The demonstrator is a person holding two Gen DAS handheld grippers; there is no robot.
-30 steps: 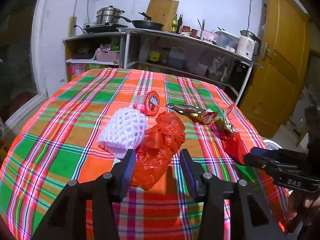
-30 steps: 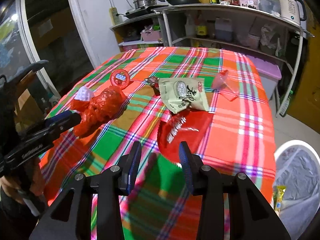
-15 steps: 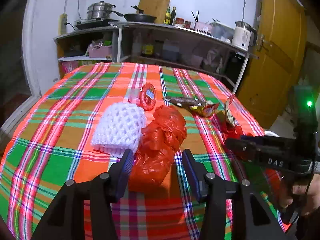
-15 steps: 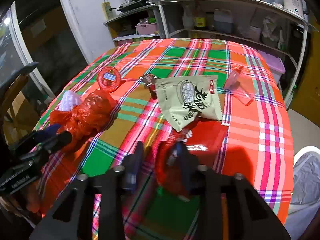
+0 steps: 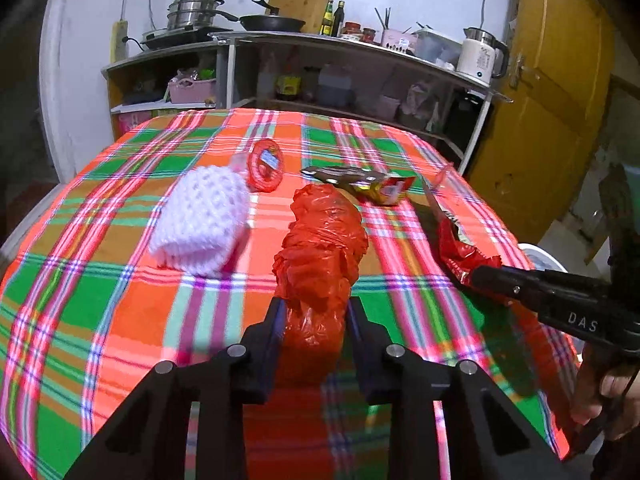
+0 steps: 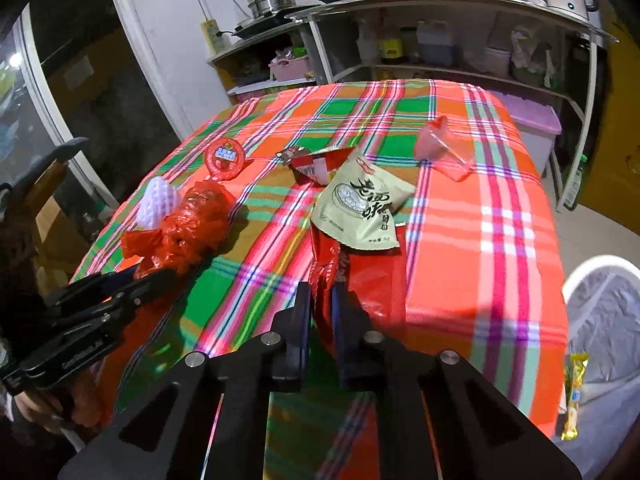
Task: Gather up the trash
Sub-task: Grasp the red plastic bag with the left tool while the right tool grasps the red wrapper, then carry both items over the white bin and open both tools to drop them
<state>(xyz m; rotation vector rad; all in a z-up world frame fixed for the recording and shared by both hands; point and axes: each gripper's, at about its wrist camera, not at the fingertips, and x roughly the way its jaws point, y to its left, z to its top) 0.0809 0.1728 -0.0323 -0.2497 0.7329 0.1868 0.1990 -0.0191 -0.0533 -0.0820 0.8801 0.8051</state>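
Trash lies on a plaid tablecloth [image 5: 100, 280]. My left gripper [image 5: 314, 320] is shut on the near end of a crumpled red plastic bag [image 5: 320, 248], also seen in the right wrist view [image 6: 192, 224]. My right gripper [image 6: 320, 308] is shut on a shiny red wrapper [image 6: 332, 264], which shows in the left wrist view [image 5: 460, 252]. A beige snack pouch [image 6: 364, 208] lies over the wrapper's far end. A white foam net [image 5: 200, 220], a round red lid [image 5: 266, 164], a brown-yellow wrapper [image 5: 360, 180] and a clear pink bag [image 6: 440, 148] lie on the cloth.
A white bin with a liner [image 6: 604, 308] stands on the floor right of the table, a yellow wrapper [image 6: 574, 392] at its rim. Metal shelves [image 5: 360, 80] with cookware stand behind the table. A yellow door [image 5: 552, 120] is at the right.
Both grippers moved forward and closed: the left onto the red plastic bag, the right onto the red wrapper, which is now bunched up between its fingers.
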